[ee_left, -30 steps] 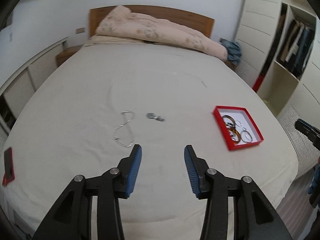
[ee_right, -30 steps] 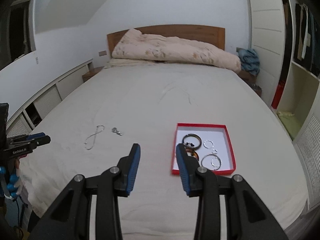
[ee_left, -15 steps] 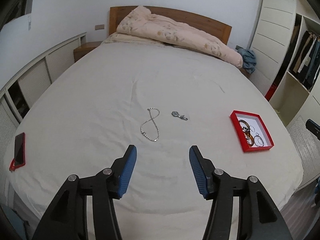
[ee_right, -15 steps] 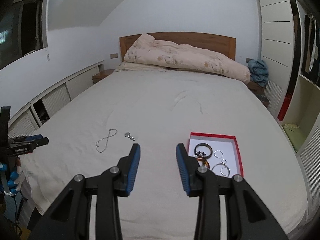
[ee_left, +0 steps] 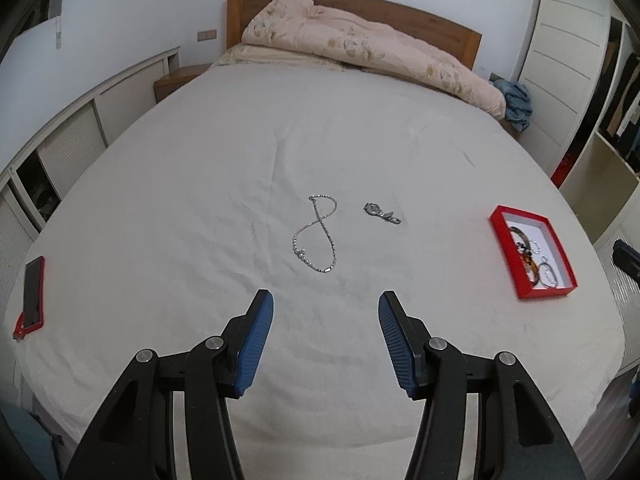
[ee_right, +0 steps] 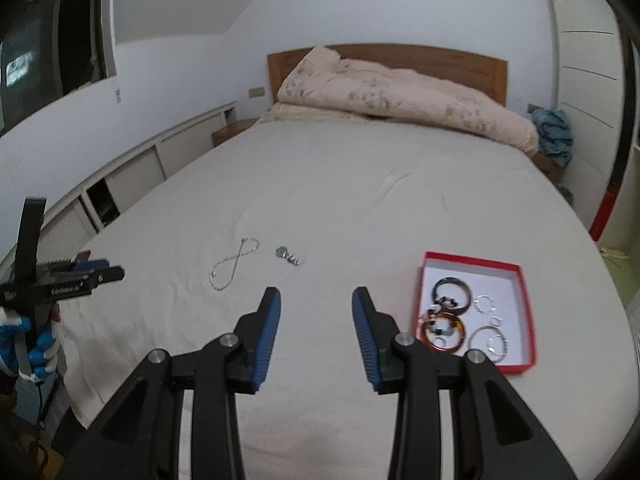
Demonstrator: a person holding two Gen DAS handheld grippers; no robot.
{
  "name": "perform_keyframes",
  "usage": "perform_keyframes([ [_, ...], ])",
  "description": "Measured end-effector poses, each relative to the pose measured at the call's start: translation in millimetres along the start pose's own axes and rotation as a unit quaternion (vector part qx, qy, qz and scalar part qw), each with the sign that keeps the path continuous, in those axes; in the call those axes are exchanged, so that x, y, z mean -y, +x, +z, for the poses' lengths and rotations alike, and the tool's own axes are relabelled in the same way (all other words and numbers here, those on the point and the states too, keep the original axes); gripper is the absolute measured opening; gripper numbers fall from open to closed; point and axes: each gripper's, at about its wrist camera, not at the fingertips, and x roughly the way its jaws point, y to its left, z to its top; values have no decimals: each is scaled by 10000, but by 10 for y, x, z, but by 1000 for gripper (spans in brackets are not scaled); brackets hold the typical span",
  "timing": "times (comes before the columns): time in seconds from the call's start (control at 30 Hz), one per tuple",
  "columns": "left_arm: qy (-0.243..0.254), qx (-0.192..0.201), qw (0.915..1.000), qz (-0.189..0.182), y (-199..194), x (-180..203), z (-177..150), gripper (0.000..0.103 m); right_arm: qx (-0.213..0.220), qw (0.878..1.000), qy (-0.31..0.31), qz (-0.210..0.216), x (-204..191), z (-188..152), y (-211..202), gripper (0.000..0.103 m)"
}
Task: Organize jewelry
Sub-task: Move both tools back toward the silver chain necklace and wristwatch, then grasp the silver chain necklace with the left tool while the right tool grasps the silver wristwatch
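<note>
Holding both tools above the foot of the bed (ee_left: 200, 152), we keep the left gripper (ee_left: 326, 308) with its jaws spread wide and empty, aimed at the silver necklace (ee_left: 316, 234) that lies in a figure-eight on the sheet. Just to the right of the necklace, apart from it, lies a small watch (ee_left: 380, 213). Our right gripper (ee_right: 316, 304) also has its jaws apart, somewhat narrower, gripping nothing. Beside its right finger sits the red tray (ee_right: 524, 300), well apart from the necklace, and inside it we see a dark bangle (ee_right: 451, 290), an amber bangle (ee_right: 442, 330) and a few silver rings (ee_right: 490, 340). At the left edge of the bed lies a phone (ee_left: 33, 294) in a red case. A rumpled duvet (ee_left: 360, 48) is piled against the wooden headboard (ee_left: 440, 20).
</note>
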Motion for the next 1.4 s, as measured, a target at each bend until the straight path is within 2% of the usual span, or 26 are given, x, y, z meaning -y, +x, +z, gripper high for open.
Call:
perform_keyframes([
  [0.4,245,-522,9983,-26,1336,-63,435,58,-825,9947,-170,581,181,44,1659,35],
  [0.63,463,-692,9962,-244,2067,-73,685,58,-1128,9882,-354,978,145,139,2540,35],
  [0.73,619,-789,9946,-258,2350,-56,748,54,-1193,9853,-431,1148,106,187,2845,35],
  [0.83,735,-958,9923,-268,2569,-70,727,40,-1259,9827,-491,1264,38,214,3123,35],
  [0.93,864,-841,9923,-280,2586,-83,687,35,-1289,9805,-588,1364,-42,240,3350,36],
  [1.1,877,-706,9934,-199,2533,-208,645,6,-1360,9766,-783,1469,-211,234,3598,36],
  [1.4,636,-613,9959,-191,2514,-297,620,3,-1410,9765,-1034,1259,-405,181,3885,36],
])
